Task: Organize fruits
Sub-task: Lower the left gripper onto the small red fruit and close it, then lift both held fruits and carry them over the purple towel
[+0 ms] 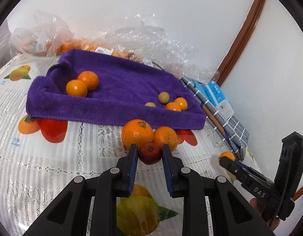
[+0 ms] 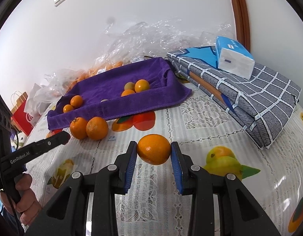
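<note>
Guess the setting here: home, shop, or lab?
Most likely a home, at a dining or kitchen table: a fruit-print lace tablecloth, a folded checked cloth with a tissue pack on it, and plastic bags of oranges against a plain wall.

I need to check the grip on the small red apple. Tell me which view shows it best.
The left wrist view: the small red apple sits centred, pinched between the left gripper's blue pads. In the right wrist view that gripper appears side-on at the left edge, and the apple is hidden.
</note>
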### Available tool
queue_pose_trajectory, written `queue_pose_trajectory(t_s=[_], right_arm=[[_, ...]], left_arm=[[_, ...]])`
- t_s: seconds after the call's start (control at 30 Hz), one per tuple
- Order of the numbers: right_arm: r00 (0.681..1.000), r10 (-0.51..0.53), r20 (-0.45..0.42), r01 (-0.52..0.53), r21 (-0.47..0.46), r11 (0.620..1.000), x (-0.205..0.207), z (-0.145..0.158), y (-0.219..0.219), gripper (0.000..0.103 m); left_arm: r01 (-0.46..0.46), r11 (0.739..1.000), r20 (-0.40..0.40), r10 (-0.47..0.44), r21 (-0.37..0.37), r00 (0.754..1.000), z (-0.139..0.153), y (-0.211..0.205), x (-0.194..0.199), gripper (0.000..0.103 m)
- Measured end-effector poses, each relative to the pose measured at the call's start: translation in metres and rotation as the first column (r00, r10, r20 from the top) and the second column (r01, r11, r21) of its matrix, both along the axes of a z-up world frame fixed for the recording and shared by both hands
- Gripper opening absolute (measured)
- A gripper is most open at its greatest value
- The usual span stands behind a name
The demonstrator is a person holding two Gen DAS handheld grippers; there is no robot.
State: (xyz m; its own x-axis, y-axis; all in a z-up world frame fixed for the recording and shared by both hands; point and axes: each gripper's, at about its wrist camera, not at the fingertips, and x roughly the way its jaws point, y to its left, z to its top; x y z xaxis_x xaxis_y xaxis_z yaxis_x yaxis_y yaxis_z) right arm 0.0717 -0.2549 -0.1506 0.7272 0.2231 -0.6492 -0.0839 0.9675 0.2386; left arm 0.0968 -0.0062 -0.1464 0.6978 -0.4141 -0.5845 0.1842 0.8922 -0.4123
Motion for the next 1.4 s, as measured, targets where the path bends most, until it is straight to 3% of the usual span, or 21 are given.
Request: queue_pose_trajectory(t_s=[0.47, 0.83, 1.03, 1.4], right_arm=[[1.0, -0.015, 0.004, 0.015, 0.006, 1.0, 0.0, 0.0, -0.002, 0.035], [0.999, -0.037, 0.015, 0.036, 0.006, 0.999, -0.003, 0.001, -0.005, 0.035], [0.999, -0.046, -0.021, 0.046, -0.004, 0.999, 0.006, 0.001, -0.005, 0.035], [0.993, -0.093, 0.073, 0.102, -0.126, 0.987, 0.031, 0.065, 0.012, 0.034]], left_arm=[[-0.032, 0.998, -0.013, 0.031, -0.05, 0.999, 0.0, 0.011, -0.001, 0.024], [-0.05, 0.998, -0.006, 0.05, -0.036, 0.999, 0.0, 0.01, 0.0, 0.024], [-0.07, 0.997, -0.005, 0.07, -0.028, 0.998, 0.005, 0.017, 0.001, 0.024], [-0.114, 0.993, 0.048, 0.113, 0.033, 0.992, 0.042, 0.043, 0.015, 0.024]])
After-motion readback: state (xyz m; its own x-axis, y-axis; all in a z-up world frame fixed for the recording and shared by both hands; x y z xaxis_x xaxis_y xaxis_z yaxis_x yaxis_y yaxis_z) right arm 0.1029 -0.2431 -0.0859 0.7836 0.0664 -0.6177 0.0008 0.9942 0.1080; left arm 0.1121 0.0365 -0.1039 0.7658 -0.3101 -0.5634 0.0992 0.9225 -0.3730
